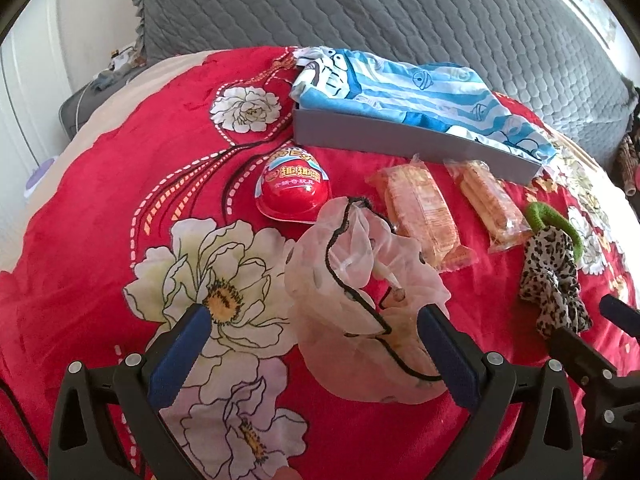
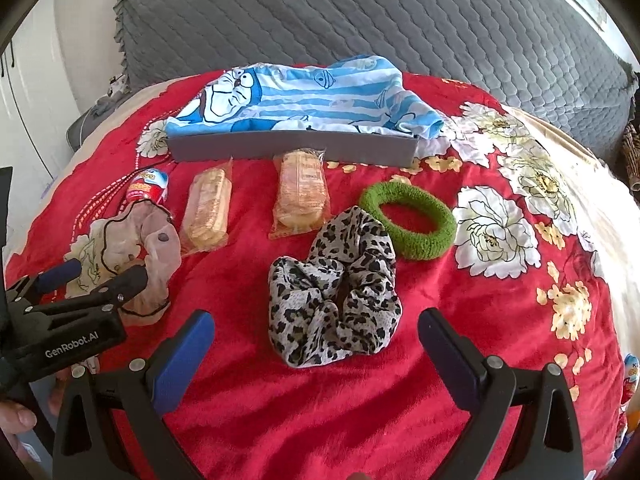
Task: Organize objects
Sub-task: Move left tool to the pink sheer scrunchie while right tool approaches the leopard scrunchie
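Observation:
On a red floral blanket [image 1: 100, 220] lie a sheer pink scrunchie [image 1: 360, 280], a red toy egg [image 1: 294, 188], two wrapped biscuit packs [image 1: 420, 216] [image 1: 488, 204], a leopard scrunchie [image 2: 332, 300] and a green scrunchie [image 2: 408, 220]. A grey box [image 2: 292, 146] holds blue striped cartoon cloth [image 2: 300, 100]. My left gripper [image 1: 316, 332] is open around the near part of the pink scrunchie. My right gripper [image 2: 316, 332] is open just in front of the leopard scrunchie. The left gripper also shows in the right wrist view [image 2: 104, 276].
A grey quilted sofa back [image 2: 360, 12] rises behind the blanket. Another toy egg [image 2: 630, 380] sits at the right edge. A white wall and small items stand at the left [image 1: 36, 80].

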A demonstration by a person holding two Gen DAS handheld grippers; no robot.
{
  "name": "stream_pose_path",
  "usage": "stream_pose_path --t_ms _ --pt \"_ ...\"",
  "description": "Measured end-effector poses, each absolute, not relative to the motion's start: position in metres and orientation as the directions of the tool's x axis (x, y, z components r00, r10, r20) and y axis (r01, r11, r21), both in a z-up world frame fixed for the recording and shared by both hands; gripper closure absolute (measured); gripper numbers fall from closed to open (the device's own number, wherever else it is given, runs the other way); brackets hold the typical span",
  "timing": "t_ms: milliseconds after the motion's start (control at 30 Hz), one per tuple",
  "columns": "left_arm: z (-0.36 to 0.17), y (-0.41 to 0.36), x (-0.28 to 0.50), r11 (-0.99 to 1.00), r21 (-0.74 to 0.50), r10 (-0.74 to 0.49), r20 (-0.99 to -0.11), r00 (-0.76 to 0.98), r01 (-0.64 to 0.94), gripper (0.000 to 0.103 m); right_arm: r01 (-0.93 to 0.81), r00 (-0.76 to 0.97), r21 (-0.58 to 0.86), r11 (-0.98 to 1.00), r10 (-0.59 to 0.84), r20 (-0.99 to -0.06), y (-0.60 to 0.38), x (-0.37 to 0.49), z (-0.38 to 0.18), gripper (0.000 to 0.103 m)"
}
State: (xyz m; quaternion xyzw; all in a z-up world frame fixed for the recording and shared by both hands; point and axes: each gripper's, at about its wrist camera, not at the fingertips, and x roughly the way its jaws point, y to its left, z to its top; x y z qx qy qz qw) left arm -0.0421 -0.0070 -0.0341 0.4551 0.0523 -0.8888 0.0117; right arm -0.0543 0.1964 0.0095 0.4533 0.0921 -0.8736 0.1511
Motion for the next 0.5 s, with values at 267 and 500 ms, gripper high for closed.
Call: stream_pose_path --t_ms 267,500 --pt "-0.041 -0.006 -0.048 -0.994 -0.085 0.034 -0.814 -0.581 0.062 0.0 0.333 -0.532 -0.021 -0.943 -0.169 -0.83 0.197 -0.062 0.0 0.001" --pt "-0.047 -0.004 -0.052 -0.995 -0.087 0.04 -0.814 -0.579 0.054 0.0 0.317 -0.52 -0.012 -0.948 -0.163 -0.838 0.197 -0.067 -0.006 0.001"
